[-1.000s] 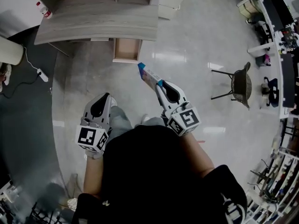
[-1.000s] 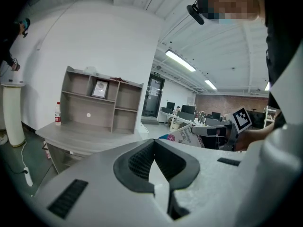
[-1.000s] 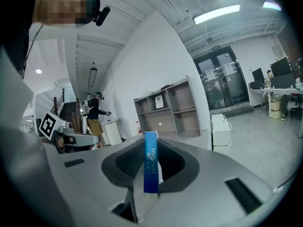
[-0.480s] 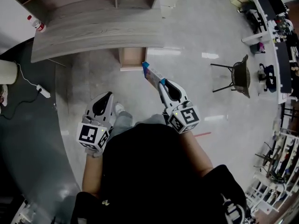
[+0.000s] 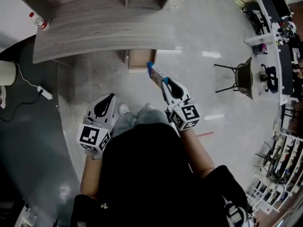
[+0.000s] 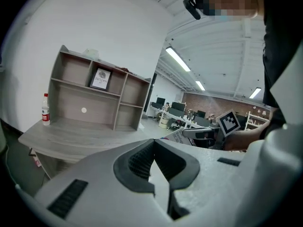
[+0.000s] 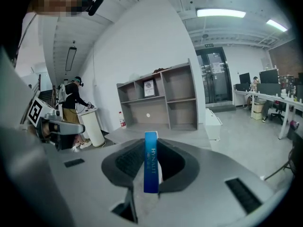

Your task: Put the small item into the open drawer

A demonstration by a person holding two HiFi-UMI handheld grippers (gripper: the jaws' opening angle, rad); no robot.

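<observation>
Half drawer (image 5: 140, 59) hidden under desk (image 5: 94, 34); right gripper (image 5: 164, 82) fingers clamp blue box (image 7: 151, 169); left gripper (image 6: 152, 144) fingers closed, empty.

Drawer (image 5: 140, 60) partly hidden by desk top (image 5: 104, 34); inside not vis.
</observation>
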